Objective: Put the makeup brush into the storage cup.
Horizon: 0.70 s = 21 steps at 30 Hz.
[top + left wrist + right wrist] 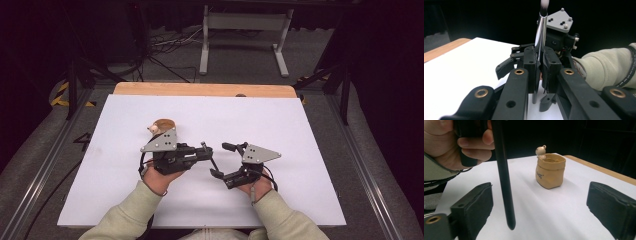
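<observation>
My left gripper [206, 150] is shut on a makeup brush [204, 146] and holds it upright. In the left gripper view the jaws [539, 60] clamp the brush [541, 30] at its silver ferrule, with pale bristles at the top and the dark handle pointing down. My right gripper [222, 160] stands open just to the right. In the right gripper view the black handle [502, 175] hangs between the wide-apart jaws of that gripper [542, 207], nearer the left one, touching neither. A tan pot [550, 171] with a small bear figure [540, 151] stands beyond.
A white sheet [280, 130] covers the table, with a wooden strip [200, 89] at the far edge. The tan pot [162, 125] sits just behind the left gripper. A white table frame [245, 30] and cables lie on the floor beyond.
</observation>
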### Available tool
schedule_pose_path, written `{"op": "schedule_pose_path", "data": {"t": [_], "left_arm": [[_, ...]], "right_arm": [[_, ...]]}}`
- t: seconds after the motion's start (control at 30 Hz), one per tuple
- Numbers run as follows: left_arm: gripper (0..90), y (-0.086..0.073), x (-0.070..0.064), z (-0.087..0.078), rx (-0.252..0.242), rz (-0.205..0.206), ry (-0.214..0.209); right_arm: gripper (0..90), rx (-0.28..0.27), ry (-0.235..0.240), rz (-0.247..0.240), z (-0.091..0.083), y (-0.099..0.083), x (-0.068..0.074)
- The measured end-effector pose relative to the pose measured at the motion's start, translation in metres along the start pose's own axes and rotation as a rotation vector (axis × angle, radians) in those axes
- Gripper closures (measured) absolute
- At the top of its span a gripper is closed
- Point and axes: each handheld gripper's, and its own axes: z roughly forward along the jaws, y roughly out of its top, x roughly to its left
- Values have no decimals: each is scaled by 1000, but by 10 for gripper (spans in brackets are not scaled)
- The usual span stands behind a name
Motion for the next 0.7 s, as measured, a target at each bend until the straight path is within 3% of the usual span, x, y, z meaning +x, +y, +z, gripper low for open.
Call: {"op": "schedule_pose_path", "data": {"t": [0.27, 0.57, 0.7], "left_arm": [[831, 1, 5, -8, -6, 0, 51], [831, 3, 11, -17, -37, -34, 136], [830, 4, 15, -23, -54, -50, 193]], "right_arm": [[28, -7, -3, 6, -7, 5, 0], [18, -13, -29, 13, -22, 7, -4], [16, -20, -55, 19, -31, 7, -7]]}}
